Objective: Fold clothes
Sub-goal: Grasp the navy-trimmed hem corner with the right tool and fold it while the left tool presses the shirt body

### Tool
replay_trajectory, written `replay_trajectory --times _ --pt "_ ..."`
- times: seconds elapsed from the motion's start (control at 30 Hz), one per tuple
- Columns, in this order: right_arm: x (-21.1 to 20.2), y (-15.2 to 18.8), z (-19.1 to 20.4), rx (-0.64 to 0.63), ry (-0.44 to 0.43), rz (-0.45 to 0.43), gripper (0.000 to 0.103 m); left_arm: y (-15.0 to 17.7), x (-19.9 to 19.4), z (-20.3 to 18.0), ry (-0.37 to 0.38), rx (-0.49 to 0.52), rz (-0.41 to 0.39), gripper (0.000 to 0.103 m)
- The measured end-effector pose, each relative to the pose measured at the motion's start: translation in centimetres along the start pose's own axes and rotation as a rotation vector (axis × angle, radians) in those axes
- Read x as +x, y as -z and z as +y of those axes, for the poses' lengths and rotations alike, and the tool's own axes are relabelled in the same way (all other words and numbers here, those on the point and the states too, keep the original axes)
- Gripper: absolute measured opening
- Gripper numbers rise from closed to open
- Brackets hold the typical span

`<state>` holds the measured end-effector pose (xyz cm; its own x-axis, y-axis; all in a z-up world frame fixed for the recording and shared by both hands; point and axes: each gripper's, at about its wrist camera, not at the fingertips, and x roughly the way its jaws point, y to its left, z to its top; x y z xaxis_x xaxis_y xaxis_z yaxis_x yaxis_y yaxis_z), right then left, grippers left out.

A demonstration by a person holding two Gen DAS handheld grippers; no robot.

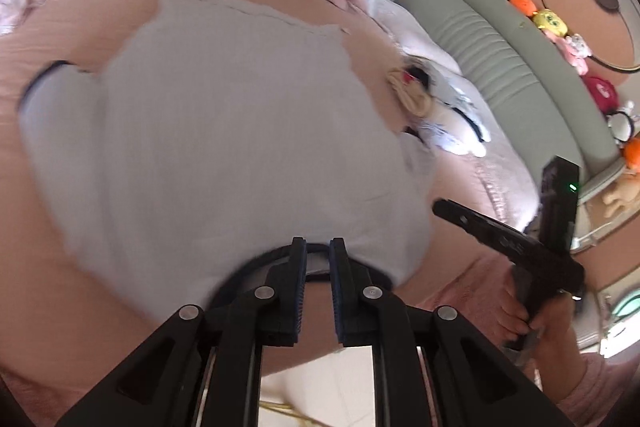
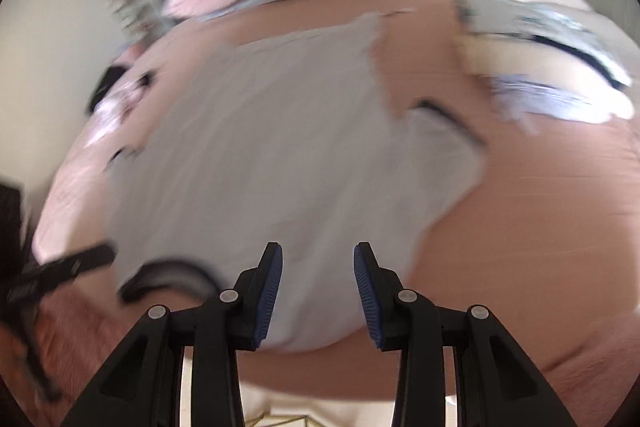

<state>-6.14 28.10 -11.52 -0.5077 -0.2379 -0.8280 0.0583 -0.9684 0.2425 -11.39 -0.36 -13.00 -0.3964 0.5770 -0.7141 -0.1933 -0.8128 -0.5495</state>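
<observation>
While the pink bed (image 1: 48,131) carries the load, I see the pale grey T-shirt (image 1: 224,131) spread flat across it, dark-trimmed collar (image 1: 280,255) nearest me. My left gripper (image 1: 318,259) stands nearly closed at that collar; whether cloth is pinched, I cannot tell. My right gripper (image 2: 318,267) hangs partly open over the shirt's near edge (image 2: 320,331), holding nothing. Risk, as I judge it: if only one gripper lifts, the shirt drags and bunches toward the loose garments (image 1: 448,123) beside it.

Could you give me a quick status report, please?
Left hand-held gripper pinching shirt collar. Right hand-held gripper open, empty, above the shirt. Shirt flat on bed, unfolded.
</observation>
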Motion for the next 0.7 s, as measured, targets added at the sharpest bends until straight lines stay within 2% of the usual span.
replay_trajectory --times 0.07,0.13,0.2,0.27,0.33,0.4,0.43,0.5,0.53,0.57,0.6,0.67,0.7 --pt "0.0 -1.1 -3.4 0.094 0.043 -0.004 0.037 -0.6 2.5 -1.7 0.025 0.042 0.025 0.012" --pt "-0.2 -1.1 -7.9 0.172 0.062 -0.004 0.044 -1.4 5.2 -3.5 0.039 0.087 0.047 0.012" --pt "1.1 -2.2 -9.8 0.225 0.062 -0.002 0.045 -1.9 7.6 -5.2 0.051 0.111 0.073 0.012" --pt "2.1 -2.8 -11.2 0.262 0.011 -0.003 0.046 -2.2 9.8 -6.6 0.049 0.121 0.105 0.012" --pt "3.7 -3.5 -10.6 0.279 -0.021 0.033 0.051 -2.0 11.0 -7.5 0.035 0.125 0.122 0.012" --pt "5.0 -3.7 -10.4 0.249 -0.049 0.048 0.056 -1.2 12.2 -7.8 -0.014 0.127 0.142 0.012" --pt "5.5 -3.6 -9.8 0.225 -0.051 0.025 0.063 -0.8 12.5 -7.7 -0.038 0.132 0.146 0.012" --pt "6.1 -3.1 -8.6 0.167 -0.041 -0.033 0.065 -0.1 12.1 -7.0 -0.086 0.143 0.128 0.012" --pt "6.4 -3.3 -8.1 0.099 0.035 -0.043 0.056 0.1 11.3 -6.6 -0.140 0.141 0.111 0.012" --pt "6.7 -3.4 -7.5 0.030 0.111 -0.052 0.033 0.1 10.6 -6.3 -0.186 0.143 0.099 0.012" --pt "6.9 -3.5 -6.9 -0.037 0.187 -0.062 0.028 0.1 10.0 -6.0 -0.213 0.145 0.089 0.012" --pt "6.2 -3.7 -7.2 -0.083 0.287 -0.083 0.028 -0.3 9.2 -5.7 -0.216 0.126 0.083 0.012" --pt "5.5 -3.7 -8.1 -0.050 0.329 -0.090 0.028 -0.5 9.0 -5.6 -0.210 0.113 0.082 0.012"
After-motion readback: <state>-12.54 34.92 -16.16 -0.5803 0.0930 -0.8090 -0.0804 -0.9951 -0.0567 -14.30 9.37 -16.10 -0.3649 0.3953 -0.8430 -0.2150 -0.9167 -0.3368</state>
